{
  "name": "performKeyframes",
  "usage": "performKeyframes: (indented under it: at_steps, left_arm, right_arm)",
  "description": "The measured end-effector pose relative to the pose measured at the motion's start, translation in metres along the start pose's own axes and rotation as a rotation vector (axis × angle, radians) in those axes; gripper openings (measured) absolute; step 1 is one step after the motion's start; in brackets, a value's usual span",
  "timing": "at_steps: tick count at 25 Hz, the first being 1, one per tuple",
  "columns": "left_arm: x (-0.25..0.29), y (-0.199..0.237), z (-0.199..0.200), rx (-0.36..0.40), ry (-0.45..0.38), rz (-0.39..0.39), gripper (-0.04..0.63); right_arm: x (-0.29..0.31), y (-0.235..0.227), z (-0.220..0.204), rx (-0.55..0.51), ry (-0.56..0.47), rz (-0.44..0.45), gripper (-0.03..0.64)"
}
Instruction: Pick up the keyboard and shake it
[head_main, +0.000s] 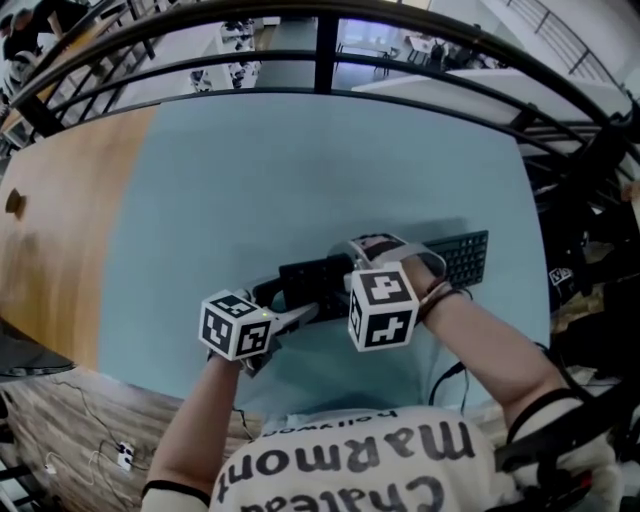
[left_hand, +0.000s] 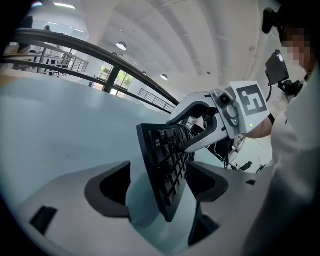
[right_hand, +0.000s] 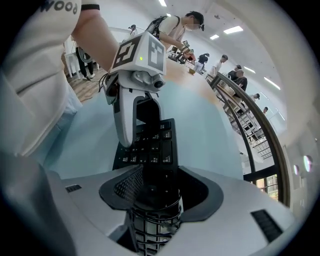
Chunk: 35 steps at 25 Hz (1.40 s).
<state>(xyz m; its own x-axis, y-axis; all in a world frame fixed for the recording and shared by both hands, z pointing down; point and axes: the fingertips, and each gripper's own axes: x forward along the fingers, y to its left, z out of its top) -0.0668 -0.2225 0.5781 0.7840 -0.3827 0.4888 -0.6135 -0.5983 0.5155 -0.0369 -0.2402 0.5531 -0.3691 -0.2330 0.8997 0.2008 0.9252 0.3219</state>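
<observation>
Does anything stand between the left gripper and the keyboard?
Nothing visible does. One end of the keyboard sits between the open jaws of the left gripper, and the right gripper is clamped on it farther along.

Pale blue table (head_main: 250, 180), black railing (head_main: 325, 60), ceiling lights (left_hand: 121, 46)

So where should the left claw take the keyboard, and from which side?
Probably its free short end, approached end-on as the left claw stands: open, pads either side of the thin slab, key face toward one pad. The keyboard is long and flat, and the right claw is clamped elsewhere along it, so an end grip should steady it.
</observation>
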Motion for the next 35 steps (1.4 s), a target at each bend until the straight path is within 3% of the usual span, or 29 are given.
performKeyframes:
  at_steps: [11, 16, 25, 30, 35]
  left_arm:
    - [0.022, -0.023, 0.008, 0.088, 0.006, -0.123, 0.339]
    - [0.032, -0.026, 0.005, 0.153, 0.058, -0.086, 0.289]
    - [0.032, -0.026, 0.007, 0.191, 0.03, -0.099, 0.222]
    - [0.032, -0.025, 0.007, 0.185, 0.04, -0.104, 0.219]
    - [0.027, -0.025, 0.005, 0.191, 0.045, -0.107, 0.219]
  right_arm:
    - [-0.005, 0.004, 0.005, -0.022, -0.012, -0.073, 0.238]
    - [-0.008, 0.005, 0.004, -0.012, -0.016, -0.092, 0.238]
    - [-0.012, 0.005, 0.003, 0.013, -0.053, -0.124, 0.241]
    - [-0.024, -0.01, -0.022, 0.192, -0.073, -0.15, 0.241]
    - [-0.066, -0.03, -0.078, 0.585, -0.209, -0.236, 0.265]
